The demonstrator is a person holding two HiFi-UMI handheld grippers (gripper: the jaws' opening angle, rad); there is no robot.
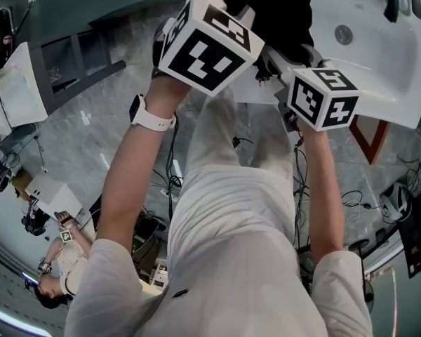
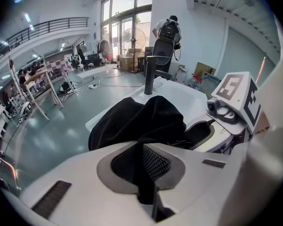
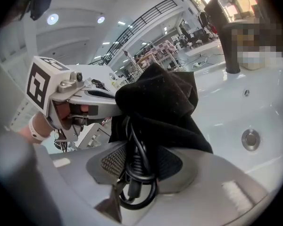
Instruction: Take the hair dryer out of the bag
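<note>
One coil of black cord point(image 3: 134, 173) is all that shows of the hair dryer. Its body is out of sight, and the cord hangs from under the black cloth bag point(image 3: 160, 102). That coil, with a fold of the bag beside it, fills the gap in the right gripper point(image 3: 141, 166), whose jaws stand wide and press on the cord from both sides. Above the coil the bag is bunched in a soft heap, held up between the two grippers. From the other side the left gripper point(image 2: 144, 166) has its jaws brought nearly together, pinching a thin fold of the bag's fabric. The two grippers sit near each other, and the marker cube point(image 1: 209, 44) on the left one is plain in the head view. A white watch point(image 1: 152, 116) circles the left wrist. Just beyond the bag lies a white sink point(image 3: 266, 102) with a round drain point(image 3: 250, 139) and a black faucet point(image 2: 149, 76).
</note>
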